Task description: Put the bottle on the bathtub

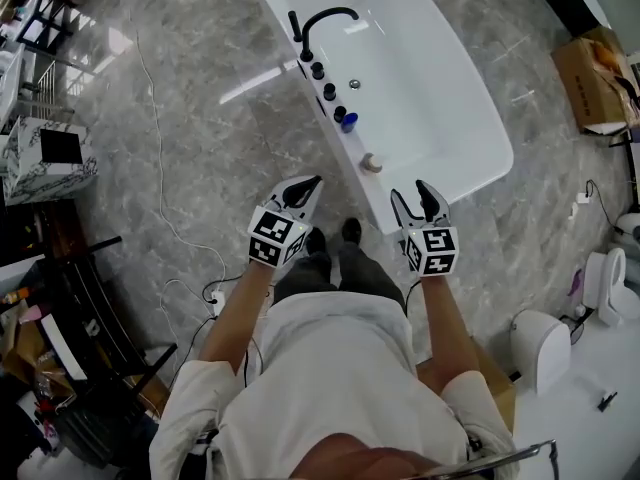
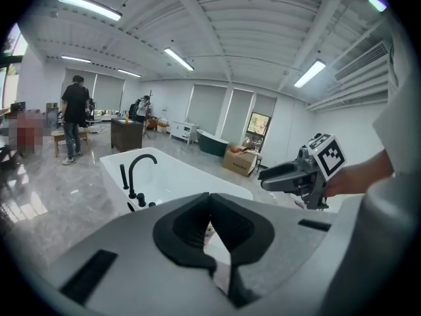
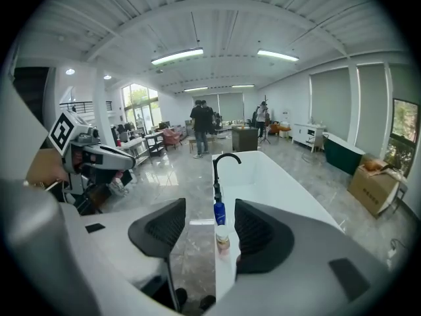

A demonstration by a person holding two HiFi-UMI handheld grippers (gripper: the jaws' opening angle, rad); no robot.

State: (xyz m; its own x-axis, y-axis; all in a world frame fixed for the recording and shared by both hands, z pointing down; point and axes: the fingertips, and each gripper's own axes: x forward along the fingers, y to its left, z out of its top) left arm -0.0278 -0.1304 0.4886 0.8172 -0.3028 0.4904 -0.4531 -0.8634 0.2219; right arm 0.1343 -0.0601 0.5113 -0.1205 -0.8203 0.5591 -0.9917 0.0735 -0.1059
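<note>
A white bathtub [image 1: 430,78] with a black faucet [image 1: 318,23] stands ahead of me. On its near rim stand a blue bottle [image 1: 349,121] and, closer, a small pinkish bottle with a pale cap [image 1: 371,163]. My right gripper [image 1: 410,193] is open and empty, just short of the tub's near end. In the right gripper view the small bottle [image 3: 223,239] and the blue bottle [image 3: 219,212] show between its jaws, beyond the tips. My left gripper [image 1: 312,181] is shut and empty, over the floor left of the rim. Its fingertips [image 2: 210,196] touch.
A cardboard box [image 1: 595,78] lies on the floor right of the tub. A white toilet [image 1: 540,348] stands at the lower right. A cable [image 1: 190,238] runs over the grey floor at left, next to black racks [image 1: 90,348]. People [image 3: 200,127] stand far off.
</note>
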